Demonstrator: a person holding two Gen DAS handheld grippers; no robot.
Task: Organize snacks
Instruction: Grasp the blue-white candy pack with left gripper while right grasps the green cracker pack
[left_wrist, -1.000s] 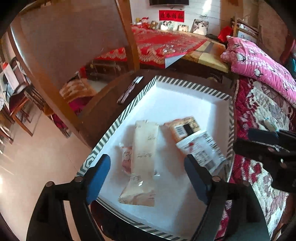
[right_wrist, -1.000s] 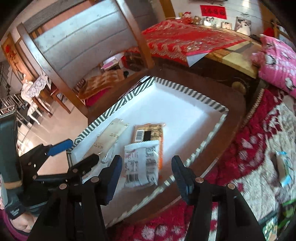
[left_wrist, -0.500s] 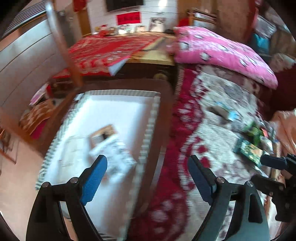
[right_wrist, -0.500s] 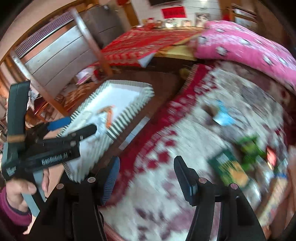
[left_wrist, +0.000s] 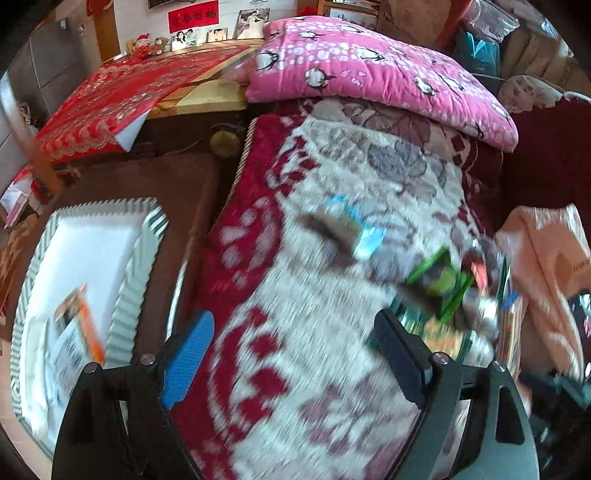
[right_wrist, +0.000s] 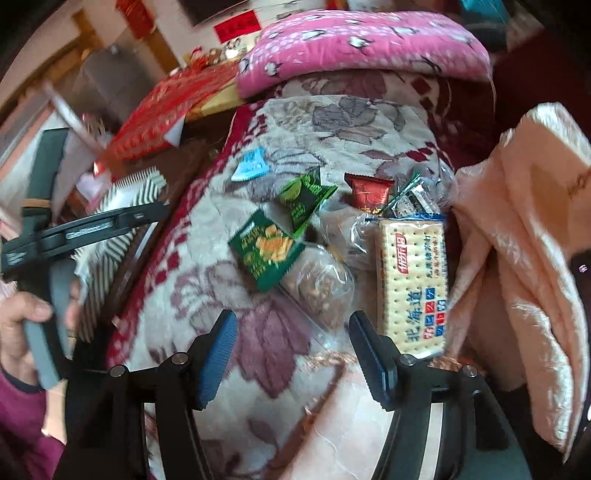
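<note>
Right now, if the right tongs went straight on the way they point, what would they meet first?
Most likely the clear plastic bag of brown snacks, lying on the flowered blanket just ahead of the open, empty right tongs. Depth is hard to judge; the blanket itself could come first.

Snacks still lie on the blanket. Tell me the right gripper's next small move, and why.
Probably ease the right gripper down over the clear bag of nuts: its jaws, just opening, hold nothing, and that bag lies nearest ahead, beside the cracker pack.

I saw a red-and-cream floral blanket (right_wrist: 280, 122), a pink quilt (left_wrist: 369, 70) with penguin print, a striped-rim white tray (left_wrist: 92, 243), green snack packs (right_wrist: 266, 251) and a blue-labelled cracker pack (right_wrist: 413, 277).
</note>
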